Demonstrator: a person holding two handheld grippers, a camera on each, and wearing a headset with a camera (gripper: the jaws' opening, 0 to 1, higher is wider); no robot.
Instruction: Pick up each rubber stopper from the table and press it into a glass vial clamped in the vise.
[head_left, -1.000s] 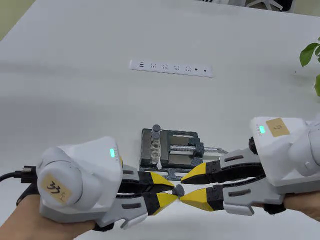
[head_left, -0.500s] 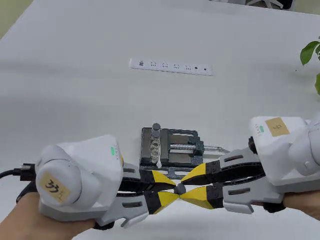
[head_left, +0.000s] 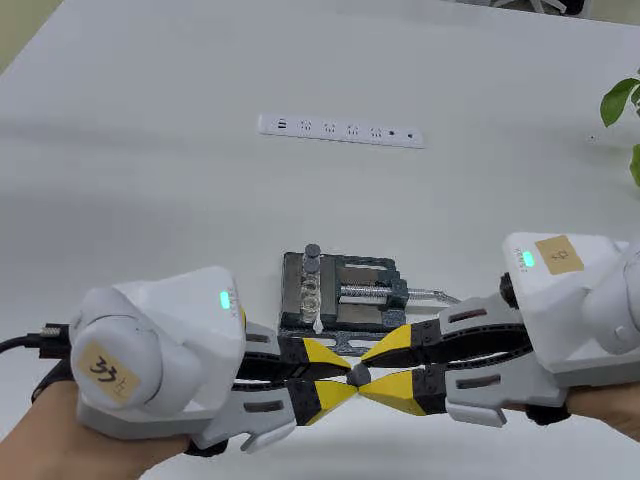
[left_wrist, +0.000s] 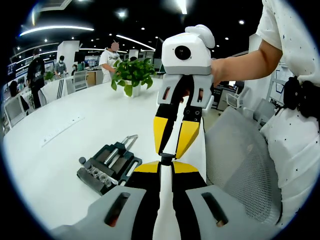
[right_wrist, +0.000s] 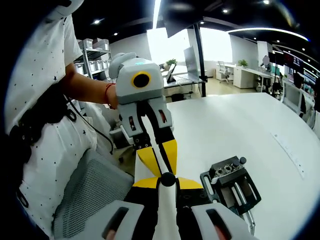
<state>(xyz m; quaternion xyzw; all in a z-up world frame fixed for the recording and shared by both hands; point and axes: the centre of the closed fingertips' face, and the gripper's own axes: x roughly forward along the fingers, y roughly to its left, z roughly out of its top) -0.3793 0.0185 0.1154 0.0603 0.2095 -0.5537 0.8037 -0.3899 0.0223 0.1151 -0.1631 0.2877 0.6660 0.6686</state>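
A small dark rubber stopper (head_left: 357, 377) hangs in the air between the two grippers, which meet tip to tip near the table's front edge. My left gripper (head_left: 345, 377) comes in from the left and is shut on it. My right gripper (head_left: 368, 377) comes in from the right, its yellow jaws also closed against the stopper (right_wrist: 167, 179). Just beyond stands the black vise (head_left: 345, 275) with a row of glass vials (head_left: 312, 297). The two far vials carry dark stoppers (head_left: 312, 257). The vise (left_wrist: 107, 167) also lies left of the stopper (left_wrist: 166, 157).
A white power strip (head_left: 340, 131) lies further back on the white table (head_left: 150, 170). Green plant leaves (head_left: 620, 105) reach in at the right edge. A grey mesh chair (left_wrist: 240, 150) stands beside the table, and people stand in the room behind.
The right gripper's jaws have narrowed onto the stopper held at the left gripper's tips. Both grippers stay in the same place in front of the vise.
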